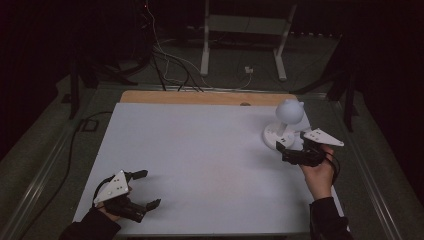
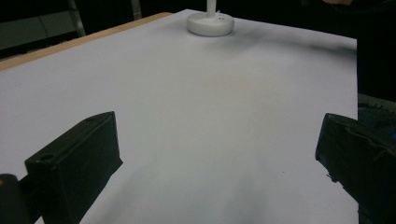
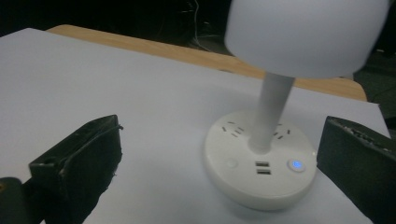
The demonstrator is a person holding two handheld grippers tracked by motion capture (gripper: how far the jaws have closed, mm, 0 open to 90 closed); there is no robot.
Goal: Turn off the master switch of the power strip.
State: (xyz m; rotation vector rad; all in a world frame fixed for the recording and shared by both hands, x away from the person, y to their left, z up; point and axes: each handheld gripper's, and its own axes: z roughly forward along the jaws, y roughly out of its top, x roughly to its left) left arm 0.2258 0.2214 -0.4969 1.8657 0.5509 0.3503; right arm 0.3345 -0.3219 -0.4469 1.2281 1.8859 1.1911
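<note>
A white desk lamp (image 1: 289,113) with a round shade stands at the back right of the white board (image 1: 200,150). In the right gripper view, its round base (image 3: 243,179) carries socket slots, two USB ports and a small blue-lit button (image 3: 295,164). My right gripper (image 1: 283,151) sits just in front of the base, open, with its jaws spread to either side and nothing between them. At the front left corner my left gripper (image 1: 149,188) rests low over the board, open and holding nothing. The left gripper view has the lamp base (image 2: 210,22) far off.
A wooden table edge (image 1: 200,97) runs along behind the board. Beyond it are cables (image 1: 170,65) and a white stand frame (image 1: 245,30) on the dark floor. The surroundings are dim.
</note>
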